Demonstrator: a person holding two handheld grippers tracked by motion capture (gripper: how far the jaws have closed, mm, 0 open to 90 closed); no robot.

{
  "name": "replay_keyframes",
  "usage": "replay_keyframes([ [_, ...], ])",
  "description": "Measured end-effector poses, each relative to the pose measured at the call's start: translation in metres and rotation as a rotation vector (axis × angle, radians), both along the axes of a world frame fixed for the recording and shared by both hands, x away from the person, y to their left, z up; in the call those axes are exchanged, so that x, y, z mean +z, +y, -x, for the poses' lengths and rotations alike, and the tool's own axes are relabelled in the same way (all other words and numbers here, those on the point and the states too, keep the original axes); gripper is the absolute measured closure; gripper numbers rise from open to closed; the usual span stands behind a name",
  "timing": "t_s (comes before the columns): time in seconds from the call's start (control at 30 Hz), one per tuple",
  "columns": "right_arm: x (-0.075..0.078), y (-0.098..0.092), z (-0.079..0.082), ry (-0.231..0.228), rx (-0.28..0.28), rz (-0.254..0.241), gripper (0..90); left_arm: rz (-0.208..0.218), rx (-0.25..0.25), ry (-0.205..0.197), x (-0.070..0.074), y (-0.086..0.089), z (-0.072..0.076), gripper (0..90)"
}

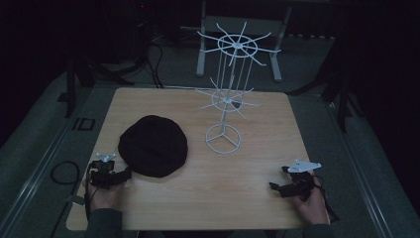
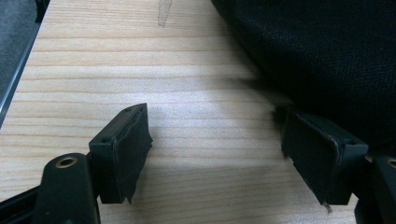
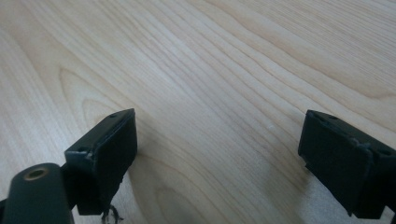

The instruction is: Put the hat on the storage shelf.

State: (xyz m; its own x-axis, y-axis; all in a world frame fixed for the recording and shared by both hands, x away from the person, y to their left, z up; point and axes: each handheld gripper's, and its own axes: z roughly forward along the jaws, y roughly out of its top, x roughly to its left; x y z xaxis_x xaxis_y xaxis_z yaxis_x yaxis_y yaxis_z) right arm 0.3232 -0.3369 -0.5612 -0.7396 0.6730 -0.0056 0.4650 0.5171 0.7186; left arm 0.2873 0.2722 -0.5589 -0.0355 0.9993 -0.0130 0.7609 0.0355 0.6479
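Hat: black hat (image 1: 153, 145), round and soft, a low dome of dull fabric lying flat on my bench (image 1: 247, 188); in my left gripper view its fine weave (image 2: 327, 56) fills the upper right corner.
Where: left half of the bench, at about 9 o'clock from the foot of the white wire rack (image 1: 224, 99).
Pointing: from above it reads as nearly a circle, so I can pick out no long axis, brim or front.
Left gripper (image 1: 116, 174): in my left hand (image 1: 101, 196) at the near left corner, jaws wide apart and low over the wood, aimed toward 3 o'clock; the right-side jaw sits at the hat's near edge, and whether it touches I can't tell.
Right gripper (image 1: 282, 182): in my right hand (image 1: 313, 203) near the right corner, jaws spread wide over bare wood, well apart from the hat.
Rack: upright, ring base on the bench, two tiers of spokes.
Hard to see: room beyond the bench is dark; the hat's far side is cut off in my left gripper view.
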Motion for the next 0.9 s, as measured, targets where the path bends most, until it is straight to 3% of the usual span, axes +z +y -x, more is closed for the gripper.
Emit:
replay_keyframes([
  [0.3, 0.0, 0.001, 0.0, -0.001, -0.043, -0.004, 13.2, 0.003, -0.023, 0.008, 0.003, 0.001, 0.002, 37.5],
  [0.47, 0.0, 0.001, 0.0, -0.002, -0.046, -0.004, 13.3, 0.067, -0.035, 0.018, 0.009, 0.007, 0.003, 48.7],
  [0.77, 0.0, 0.001, 0.001, -0.002, -0.051, -0.004, 13.3, 0.055, -0.097, -0.017, 0.032, 0.01, 0.003, 43.8],
  [0.9, 0.0, 0.001, 0.001, -0.002, -0.054, -0.004, 13.3, 0.049, -0.095, -0.04, 0.04, 0.012, -0.003, 40.0],
])
